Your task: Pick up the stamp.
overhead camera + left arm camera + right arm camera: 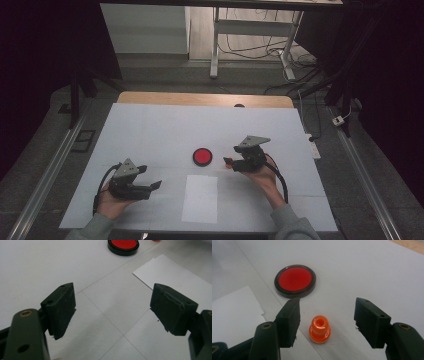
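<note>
A small orange stamp (320, 329) stands upright on the white table cover, between the jaws of my right gripper (327, 320). The jaws stand apart from it on both sides and do not touch it. In the high view the orange stamp (228, 161) peeks out at the tip of my right gripper (234, 162). A round red ink pad in a black rim (202, 156) (295, 280) lies just left of it. My left gripper (156, 185) (112, 307) rests open near the front left, with nothing between its jaws.
A white sheet of paper (200, 198) (175, 277) lies at the front middle of the white table cover (150, 130). The red ink pad (123, 245) shows at the top of the left gripper view. A wooden table edge (205, 98) runs along the back.
</note>
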Motion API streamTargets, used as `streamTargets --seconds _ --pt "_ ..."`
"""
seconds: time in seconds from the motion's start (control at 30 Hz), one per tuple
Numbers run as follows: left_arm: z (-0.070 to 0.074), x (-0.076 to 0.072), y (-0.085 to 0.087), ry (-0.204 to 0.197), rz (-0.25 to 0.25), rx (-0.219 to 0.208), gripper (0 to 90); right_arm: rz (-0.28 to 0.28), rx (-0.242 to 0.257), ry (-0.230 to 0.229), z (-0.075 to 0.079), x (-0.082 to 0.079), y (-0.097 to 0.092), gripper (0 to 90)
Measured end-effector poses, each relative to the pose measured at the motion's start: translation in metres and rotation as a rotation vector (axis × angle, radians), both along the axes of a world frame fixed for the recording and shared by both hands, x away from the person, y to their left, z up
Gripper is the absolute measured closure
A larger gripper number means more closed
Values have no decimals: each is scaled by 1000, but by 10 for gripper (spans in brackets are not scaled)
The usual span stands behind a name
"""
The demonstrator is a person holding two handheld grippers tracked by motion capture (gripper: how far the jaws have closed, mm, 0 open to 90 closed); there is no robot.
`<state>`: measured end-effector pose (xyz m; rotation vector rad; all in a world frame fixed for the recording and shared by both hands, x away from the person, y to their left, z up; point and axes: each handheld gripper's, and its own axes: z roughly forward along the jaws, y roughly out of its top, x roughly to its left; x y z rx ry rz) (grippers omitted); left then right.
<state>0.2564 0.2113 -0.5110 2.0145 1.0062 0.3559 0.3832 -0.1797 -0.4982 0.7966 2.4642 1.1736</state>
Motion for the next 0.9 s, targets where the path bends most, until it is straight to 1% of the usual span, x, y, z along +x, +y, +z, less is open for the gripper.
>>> streamTargets --seconds 0.27,0.3,0.37,0.4,0.47,0.53,0.7,0.77,0.8,0.9 --pt "-1 0 1 0 4 -1 212 1 -12 15 -8 1 -1 435" --pt "-1 0 1 -1 6 -2 212 8 -18 14 -10 1 0 457" --pt "-1 0 1 2 6 -3 212 10 -21 17 -11 0 1 472" --pt "-1 0 1 3 6 -3 212 15 -25 14 -12 0 2 498" --pt "-1 0 1 3 6 -3 212 16 -32 13 -13 -1 2 510" --pt "-2 0 1 6 7 -3 211 19 -39 12 -14 -1 3 544" --pt "-2 0 2 6 10 -3 212 17 -45 11 -16 -2 2 571" --pt "-2 0 3 4 11 -3 214 21 -33 13 -17 -3 1 600" --pt "-2 0 3 3 13 -4 214 21 -33 13 -17 -3 1 600" --pt "-2 0 3 4 13 -2 214 25 -41 12 -18 -3 2 623"
